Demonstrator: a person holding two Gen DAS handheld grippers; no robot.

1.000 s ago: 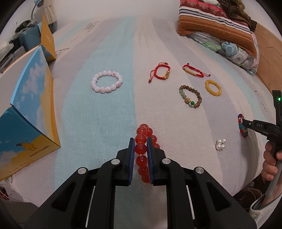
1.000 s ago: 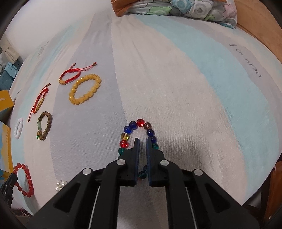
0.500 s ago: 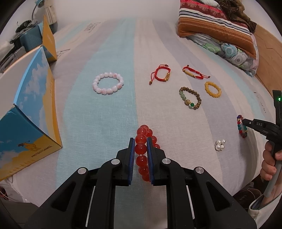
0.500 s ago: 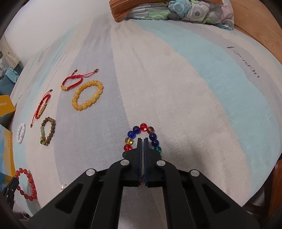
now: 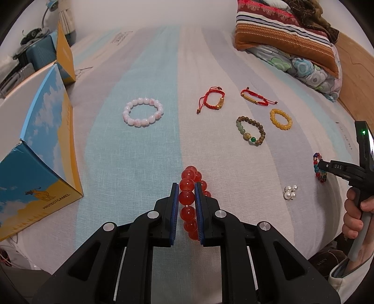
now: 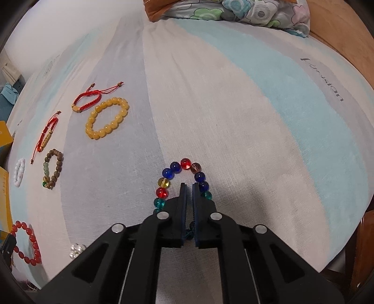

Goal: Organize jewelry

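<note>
My left tongs [image 5: 187, 187] squeeze the red bead bracelet [image 5: 190, 196] between them, my right tongs [image 6: 189, 187] pinch the colourful glass bracelet [image 6: 184, 177] at its near side; both feel floppy, slippery, so I grip one bead.

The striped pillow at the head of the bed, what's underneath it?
The striped pillow lies on a floral quilt, which rests on the striped bedsheet. A dark brown cloth lies on top. How far the quilt runs beneath the pillow is covered.
</note>
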